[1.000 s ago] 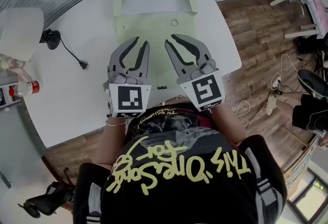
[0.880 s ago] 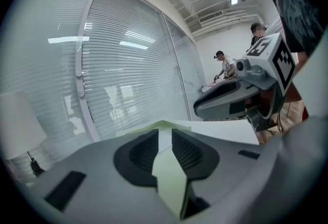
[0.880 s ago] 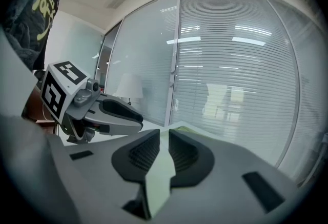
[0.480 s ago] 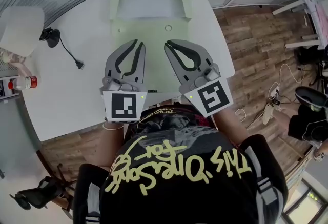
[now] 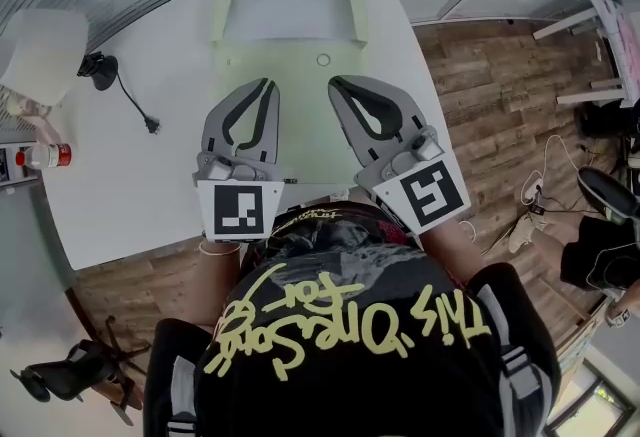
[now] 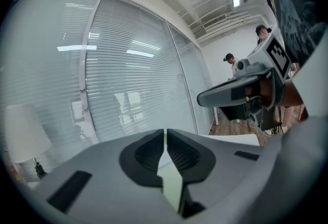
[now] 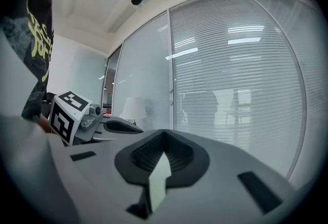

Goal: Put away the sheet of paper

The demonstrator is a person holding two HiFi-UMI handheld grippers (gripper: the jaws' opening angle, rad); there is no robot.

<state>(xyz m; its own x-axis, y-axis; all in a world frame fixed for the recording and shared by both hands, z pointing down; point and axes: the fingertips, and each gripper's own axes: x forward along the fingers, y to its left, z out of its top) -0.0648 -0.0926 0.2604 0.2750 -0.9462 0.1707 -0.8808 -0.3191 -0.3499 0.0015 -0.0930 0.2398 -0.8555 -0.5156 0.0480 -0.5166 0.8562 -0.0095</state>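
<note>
A pale green sheet-like folder (image 5: 300, 65) with a clear window (image 5: 288, 5) lies on the white table (image 5: 130, 175). Both grippers reach over its near half, side by side. My left gripper (image 5: 268, 82) has just been closing, and in the left gripper view (image 6: 165, 130) a pale green edge (image 6: 171, 187) is pinched between its pads. My right gripper (image 5: 335, 82) has also just closed; in the right gripper view (image 7: 164, 131) it holds a similar pale green strip (image 7: 159, 179). Both point roughly level.
A white lamp (image 5: 40, 55), a black cable with plug (image 5: 135, 105) and a red-capped bottle (image 5: 40, 157) sit on the table's left. Wooden floor (image 5: 500, 105) with cables lies to the right. Glass walls with blinds (image 6: 133, 74) stand ahead; people stand in the far background (image 6: 230, 61).
Both grippers' jaws went from spread apart to closed on the pale green sheet. Both grippers have risen a little and drawn slightly back toward the person.
</note>
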